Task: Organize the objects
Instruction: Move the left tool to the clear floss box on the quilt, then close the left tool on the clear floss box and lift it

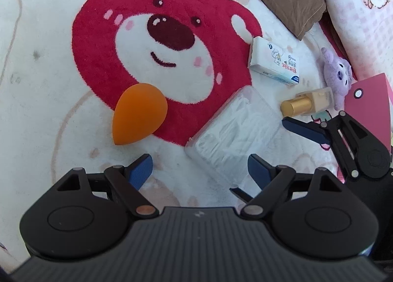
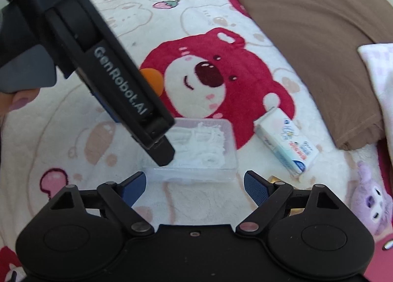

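Both tongs hover spread over a bear-print blanket [image 1: 44, 65]; left tongs [image 1: 200, 169] and right tongs [image 2: 194, 185] hold nothing. A clear plastic box [image 1: 233, 134] lies between an orange sponge [image 1: 140, 113] and a gold-capped bottle [image 1: 307, 102].

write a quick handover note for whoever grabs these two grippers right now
Left gripper: open, empty, over the blanket just short of the clear plastic box.
Right gripper: open, empty, facing the same box from its other side.
Things, all lying loose on the bear blanket: orange makeup sponge left of the box, white tissue pack beyond it, gold-capped bottle on its side to the right, purple plush next to the bottle. A pink box sits at the right edge.
Done: nothing looks gathered yet.
Left: everything; the clear box is the nearest pick.
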A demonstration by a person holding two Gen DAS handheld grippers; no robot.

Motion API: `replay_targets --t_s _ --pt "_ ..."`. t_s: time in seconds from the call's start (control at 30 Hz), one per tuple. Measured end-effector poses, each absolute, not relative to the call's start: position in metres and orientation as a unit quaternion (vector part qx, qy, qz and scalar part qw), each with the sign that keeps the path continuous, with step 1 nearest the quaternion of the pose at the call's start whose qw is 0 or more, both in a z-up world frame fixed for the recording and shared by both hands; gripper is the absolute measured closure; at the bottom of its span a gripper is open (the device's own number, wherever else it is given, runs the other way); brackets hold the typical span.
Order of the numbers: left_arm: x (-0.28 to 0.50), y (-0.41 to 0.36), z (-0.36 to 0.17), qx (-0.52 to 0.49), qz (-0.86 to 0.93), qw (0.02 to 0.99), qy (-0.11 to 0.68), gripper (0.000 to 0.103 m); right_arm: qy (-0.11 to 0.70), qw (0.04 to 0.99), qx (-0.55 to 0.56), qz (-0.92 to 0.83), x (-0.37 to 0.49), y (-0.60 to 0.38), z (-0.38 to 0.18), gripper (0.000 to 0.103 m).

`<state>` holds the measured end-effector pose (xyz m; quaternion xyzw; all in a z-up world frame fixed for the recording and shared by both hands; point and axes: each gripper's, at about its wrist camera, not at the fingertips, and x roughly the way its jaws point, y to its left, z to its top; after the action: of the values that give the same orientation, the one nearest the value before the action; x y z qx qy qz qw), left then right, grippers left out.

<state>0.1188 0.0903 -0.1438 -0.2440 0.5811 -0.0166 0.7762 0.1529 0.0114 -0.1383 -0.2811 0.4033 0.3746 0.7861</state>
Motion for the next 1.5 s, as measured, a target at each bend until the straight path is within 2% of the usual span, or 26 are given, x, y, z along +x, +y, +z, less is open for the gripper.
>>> replay_targets --t_s 0.1,0.23,0.3,0.6,0.87,1.1,1.2,1.3,1.5 --pt "0.119 0.086 -0.143 -0.247 -0.034 0.783 0.570 0.024 0.397 0.784 -0.287 0.382 0.155 0.016 -0.149 0.009" --pt "0.119 0.085 -0.144 -0.254 -0.030 0.793 0.553 0.032 0.402 0.793 -0.259 0.377 0.157 0.016 -0.153 0.009" --pt "0.120 0.086 -0.143 -0.272 -0.045 0.792 0.545 0.047 0.403 0.798 -0.250 0.372 0.156 0.015 -0.154 0.011" --pt "0.115 0.083 -0.138 -0.277 -0.058 0.795 0.536 0.050 0.430 0.817 -0.182 0.338 0.137 0.004 -0.147 0.011" --pt "0.113 0.077 -0.145 -0.328 -0.113 0.755 0.557 0.051 0.475 0.818 -0.110 0.305 0.102 -0.026 -0.138 0.011" --pt "0.110 0.053 -0.149 -0.290 -0.102 0.762 0.569 0.051 0.462 0.856 -0.051 0.226 0.091 -0.034 -0.134 0.012" --pt "0.108 0.056 -0.147 -0.301 -0.104 0.760 0.566 0.050 0.447 0.866 -0.068 0.214 0.089 -0.021 -0.138 0.006" --pt "0.109 0.060 -0.141 -0.307 -0.121 0.767 0.550 0.050 0.451 0.865 -0.102 0.197 0.092 -0.012 -0.147 0.006" --pt "0.111 0.053 -0.152 -0.292 -0.109 0.764 0.565 0.050 0.469 0.866 -0.057 0.167 0.107 -0.018 -0.157 0.007"
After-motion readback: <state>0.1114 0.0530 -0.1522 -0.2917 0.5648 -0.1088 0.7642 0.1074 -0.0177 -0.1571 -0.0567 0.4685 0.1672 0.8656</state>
